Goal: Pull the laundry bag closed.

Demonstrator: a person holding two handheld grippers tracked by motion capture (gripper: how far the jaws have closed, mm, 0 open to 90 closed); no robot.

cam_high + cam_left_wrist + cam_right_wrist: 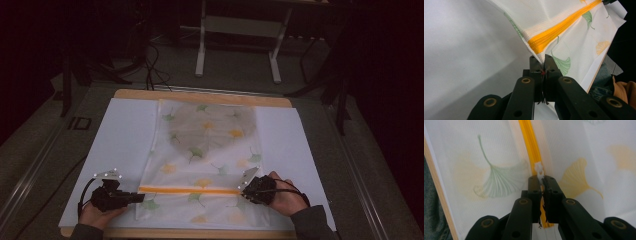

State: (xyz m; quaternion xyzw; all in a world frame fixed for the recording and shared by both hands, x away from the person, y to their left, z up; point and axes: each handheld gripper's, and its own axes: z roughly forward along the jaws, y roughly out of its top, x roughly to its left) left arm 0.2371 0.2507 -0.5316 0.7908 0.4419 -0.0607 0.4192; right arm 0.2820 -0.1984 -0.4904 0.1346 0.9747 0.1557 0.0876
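A: What have I got on the left?

B: From here I see my left tongs (141, 198) closed on the near-left edge of the bag (200, 165), right at the left end of the zip (190, 190). In the left gripper view the two jaws are pressed together with the white mesh pinched between them, and the fabric rises in a fold just beyond the tips, the orange zip (559, 30) running away up and to the right.

A: And where is the bag lying?

B: Flat in the middle of the tabletop (200, 95), on a white sheet (120, 145). It is a pale mesh bag printed with green and yellow leaves; something darker and rounded shows through its far half. The zip crosses it left to right near its near edge.

A: Now the right side.

B: My right tongs (243, 187) sit at the right end of the zip. In the right gripper view the jaws are shut on the small white zip pull (539, 171), which sticks out just past the tips, with the orange band (530, 142) running straight away from them. A green leaf lies to the left of the band there and a yellow one to the right.

A: Hands?

B: Both rest at the near edge of the tabletop, well apart, one at each end of the zip.
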